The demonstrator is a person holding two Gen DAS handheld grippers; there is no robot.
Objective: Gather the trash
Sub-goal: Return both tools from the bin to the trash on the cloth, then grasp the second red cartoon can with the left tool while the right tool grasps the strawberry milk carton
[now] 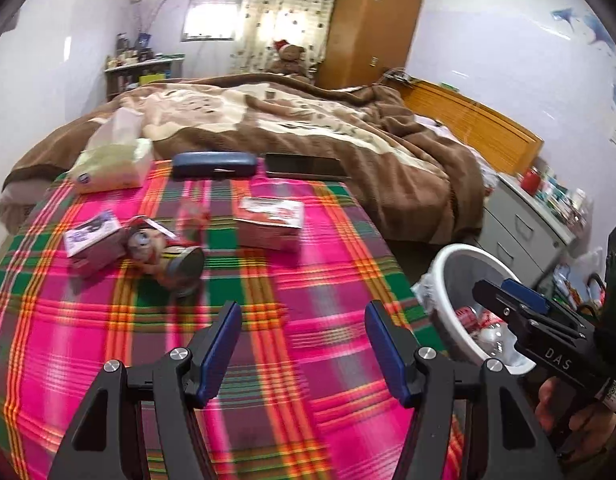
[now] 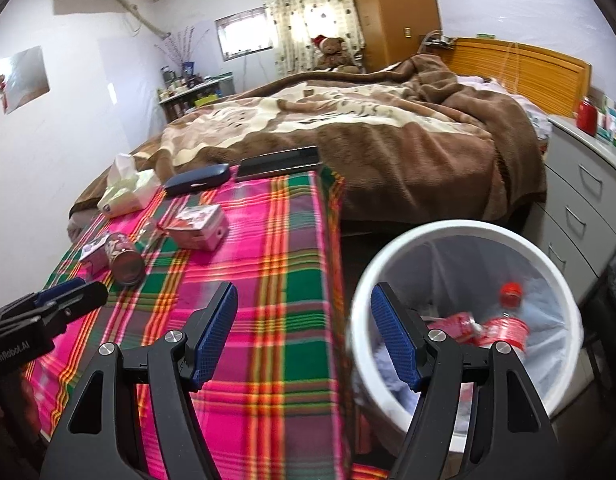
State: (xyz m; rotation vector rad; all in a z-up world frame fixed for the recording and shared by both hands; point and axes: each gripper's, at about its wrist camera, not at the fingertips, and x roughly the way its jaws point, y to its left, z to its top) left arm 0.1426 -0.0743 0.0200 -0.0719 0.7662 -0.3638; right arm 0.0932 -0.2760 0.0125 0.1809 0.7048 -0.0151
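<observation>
Both grippers hovered with their blue-padded jaws spread apart and nothing between them. From its own camera, the left gripper [image 1: 304, 342] hung over the pink, green and orange plaid cloth [image 1: 292, 396] that covered the table, while the right gripper [image 2: 304, 336] sat over that cloth's right edge, one finger above the fabric and the other above the white bin [image 2: 360, 280]. A hand [image 1: 564, 412] showed at the lower right of the left camera's view, wrapped around the right gripper's handle.

The bin stood on the floor just beside the cloth's right edge, lined with a clear bag. Inside lay a crushed plastic bottle [image 2: 504, 320] with a red cap and red label, along with other red wrapping.

Trash waited on the far left part of the cloth: a printed can [image 1: 180, 260] lying on its side, a small purple-and-white box [image 1: 94, 242] just beside it, and a red-and-white carton [image 1: 270, 222] to the can's right. At the cloth's far edge sat a tissue pack [image 1: 112, 160], a dark blue case [image 1: 214, 165] and a flat black device [image 1: 306, 166], with a brown blanket [image 1: 308, 120] rumpled over the bed beyond them.
</observation>
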